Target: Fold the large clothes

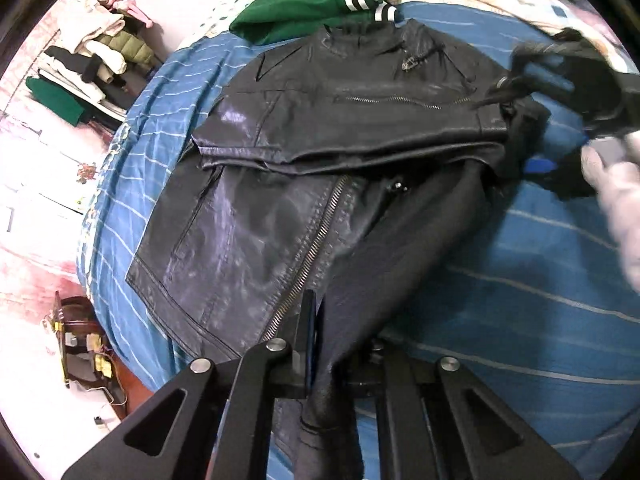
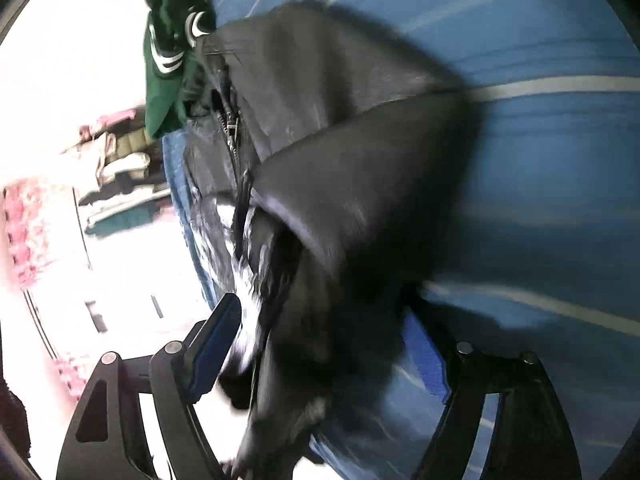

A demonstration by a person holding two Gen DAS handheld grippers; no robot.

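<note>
place: home bedroom | evidence: blue striped bedsheet (image 1: 520,280), clothes pile (image 1: 96,60) on the floor

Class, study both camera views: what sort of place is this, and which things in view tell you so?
Most likely a bedroom at home. A black leather jacket lies on a bed covered by a blue striped sheet, a folded green garment sits beyond it, and stacked clothes are piled at the far side.

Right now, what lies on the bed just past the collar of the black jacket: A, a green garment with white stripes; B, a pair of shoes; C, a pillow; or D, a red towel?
A. The left wrist view shows a green garment with black-and-white striped trim lying on the bed beyond the collar end of the black jacket.
</note>
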